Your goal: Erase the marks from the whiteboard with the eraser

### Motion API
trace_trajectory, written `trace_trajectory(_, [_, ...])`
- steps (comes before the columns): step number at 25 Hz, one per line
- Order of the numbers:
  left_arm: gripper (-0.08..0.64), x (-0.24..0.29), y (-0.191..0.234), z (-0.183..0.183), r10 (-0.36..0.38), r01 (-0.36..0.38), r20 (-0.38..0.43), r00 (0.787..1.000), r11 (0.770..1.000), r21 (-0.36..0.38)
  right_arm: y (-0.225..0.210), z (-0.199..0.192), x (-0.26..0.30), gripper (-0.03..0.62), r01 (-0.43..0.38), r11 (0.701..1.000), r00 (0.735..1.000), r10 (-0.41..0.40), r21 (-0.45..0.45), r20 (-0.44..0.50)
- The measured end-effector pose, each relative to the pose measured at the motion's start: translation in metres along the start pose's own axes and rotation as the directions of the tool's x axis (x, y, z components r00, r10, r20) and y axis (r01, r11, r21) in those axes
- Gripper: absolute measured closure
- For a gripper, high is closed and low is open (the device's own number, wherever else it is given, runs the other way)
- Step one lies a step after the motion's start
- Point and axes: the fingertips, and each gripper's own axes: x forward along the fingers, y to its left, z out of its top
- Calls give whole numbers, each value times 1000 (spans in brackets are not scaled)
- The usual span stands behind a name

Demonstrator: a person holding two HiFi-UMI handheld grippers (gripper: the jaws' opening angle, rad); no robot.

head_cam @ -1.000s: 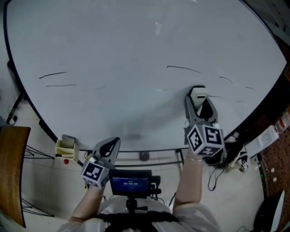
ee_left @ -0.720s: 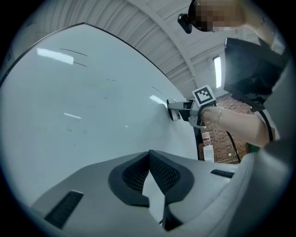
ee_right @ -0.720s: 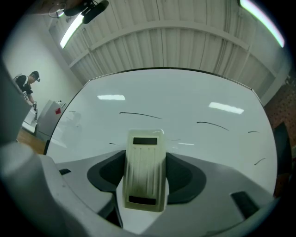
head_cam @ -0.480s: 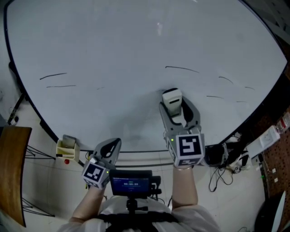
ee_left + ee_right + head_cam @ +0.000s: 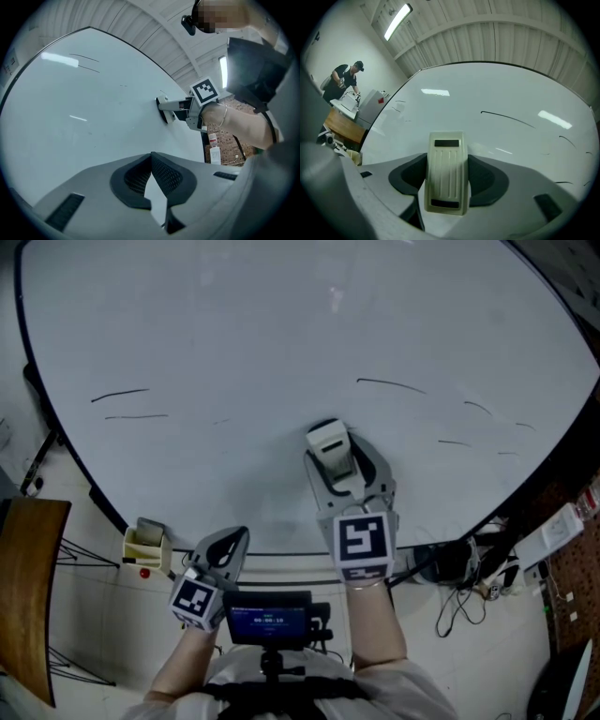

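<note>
The whiteboard (image 5: pixel 281 324) fills the head view. Thin black strokes sit at its left (image 5: pixel 119 395), right of centre (image 5: pixel 389 384) and far right (image 5: pixel 478 408). My right gripper (image 5: pixel 337 454) is shut on the cream eraser (image 5: pixel 328 441) and holds it against the lower middle of the board, below and left of the long stroke. The right gripper view shows the eraser (image 5: pixel 446 171) clamped between the jaws, with that stroke (image 5: pixel 506 118) above it. My left gripper (image 5: pixel 228 542) hangs below the board's lower edge, shut and empty, its jaws (image 5: pixel 152 161) meeting.
A small yellow box (image 5: pixel 142 542) sits by the board's lower left edge. A wooden table (image 5: pixel 28 587) stands at the far left. Cables and devices (image 5: pixel 469 563) lie on the floor at the lower right. A person (image 5: pixel 344 79) stands far off beside a desk.
My right gripper has slid the eraser leftward along the lower board, from beside the right-hand strokes to the middle. The left gripper has stayed put.
</note>
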Motion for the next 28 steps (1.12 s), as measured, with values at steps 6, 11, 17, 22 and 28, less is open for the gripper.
trace_trajectory(6, [566,-1,11,-1,12,-12,5,1000,1000,-3,-2,1,2,330,39,999,999,-39,-37,-15])
trace_trajectory(11, [566,7,4,-4,-12,12,2,1000,1000,-9,-8,6,2,330,34,997,999,-34,-67,-5])
trace_trajectory(17, [566,11,5,-2,-9,9,14,1000,1000,-16,-42,22,-2,330,53,998,995,-52,-13,80])
trace_trajectory(22, [566,12,5,-1,-3,4,17,1000,1000,-11,-81,13,-16,328,120,992,990,-123,46,72])
trace_trajectory(28, [566,15,0,1,-6,6,15,1000,1000,-4,-119,-7,-32,327,193,972,978,-202,130,54])
